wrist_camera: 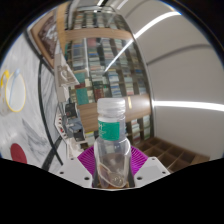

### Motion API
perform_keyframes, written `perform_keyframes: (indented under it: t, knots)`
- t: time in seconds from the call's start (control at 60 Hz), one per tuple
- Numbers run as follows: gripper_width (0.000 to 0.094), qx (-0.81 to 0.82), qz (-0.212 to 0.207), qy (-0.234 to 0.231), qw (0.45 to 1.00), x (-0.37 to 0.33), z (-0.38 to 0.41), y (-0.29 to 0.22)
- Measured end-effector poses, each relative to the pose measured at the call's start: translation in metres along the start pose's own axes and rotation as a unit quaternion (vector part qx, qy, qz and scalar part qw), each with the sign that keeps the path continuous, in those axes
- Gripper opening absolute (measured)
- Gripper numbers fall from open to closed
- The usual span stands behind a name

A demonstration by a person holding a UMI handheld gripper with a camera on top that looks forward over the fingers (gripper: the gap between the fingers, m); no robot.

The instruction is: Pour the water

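A clear plastic bottle (112, 145) with a green label band and a white cap stands upright between my fingers, held up in the air. My gripper (112, 168) is shut on the bottle's lower body, with the magenta pads (88, 160) pressed against both its sides. The bottle's base sits low between the fingers. I cannot tell how much water is in it.
A white table edge (25, 130) runs at the left, with a white plate (12, 88) with a yellow rim and a dark red disc (16, 152) on it. Shelves (105, 60) full of small items fill the background beyond the bottle.
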State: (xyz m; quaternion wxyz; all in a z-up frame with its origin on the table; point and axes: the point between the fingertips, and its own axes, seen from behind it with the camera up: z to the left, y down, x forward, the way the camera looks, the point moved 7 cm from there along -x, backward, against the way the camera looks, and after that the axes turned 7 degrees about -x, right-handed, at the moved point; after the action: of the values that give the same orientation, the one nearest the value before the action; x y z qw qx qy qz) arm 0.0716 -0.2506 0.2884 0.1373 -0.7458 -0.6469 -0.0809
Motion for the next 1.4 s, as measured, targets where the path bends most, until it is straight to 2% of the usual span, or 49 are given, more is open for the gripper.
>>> perform_keyframes:
  t: [0.217,0.4,0.55,0.7,0.767,0.867,0.95,1.033,1.067,1.083,1.133,1.15,1.167,1.217,1.283,1.4]
  knots:
    - [0.0411,-0.263,-0.147,0.014,0.954,0.016,0.052,-0.076]
    - [0.0412,-0.384,-0.204,0.001,0.901,0.009,0.103,-0.102]
    - [0.0410,-0.385,-0.217,-0.002,0.897,0.005,0.114,-0.107]
    - [0.0412,-0.255,-0.212,0.009,0.943,0.008,0.068,-0.110]
    - [0.0409,-0.134,-0.196,0.004,0.971,0.009,0.039,-0.107]
    - [0.0411,0.107,-0.151,-0.040,0.982,0.016,-0.007,-0.095]
    - [0.0413,0.306,-0.120,-0.110,0.938,0.013,-0.009,-0.081]
    - [0.0411,0.437,-0.083,-0.166,0.880,0.007,0.011,-0.078]
    - [0.0411,0.472,-0.066,-0.186,0.859,0.000,0.026,-0.081]
    - [0.0411,0.487,-0.060,-0.198,0.849,0.002,0.028,-0.063]
    - [0.0411,0.516,-0.037,-0.224,0.826,-0.003,0.052,-0.050]
    - [0.0410,0.520,-0.029,-0.229,0.822,-0.007,0.067,-0.059]
    - [0.0411,0.524,-0.024,-0.238,0.818,-0.006,0.067,-0.039]
    - [0.0413,0.535,0.002,-0.254,0.806,-0.015,0.108,-0.054]
    - [0.0413,0.554,0.031,-0.276,0.785,-0.021,0.131,-0.025]
    - [0.0412,0.570,0.082,-0.299,0.761,-0.034,0.182,-0.012]
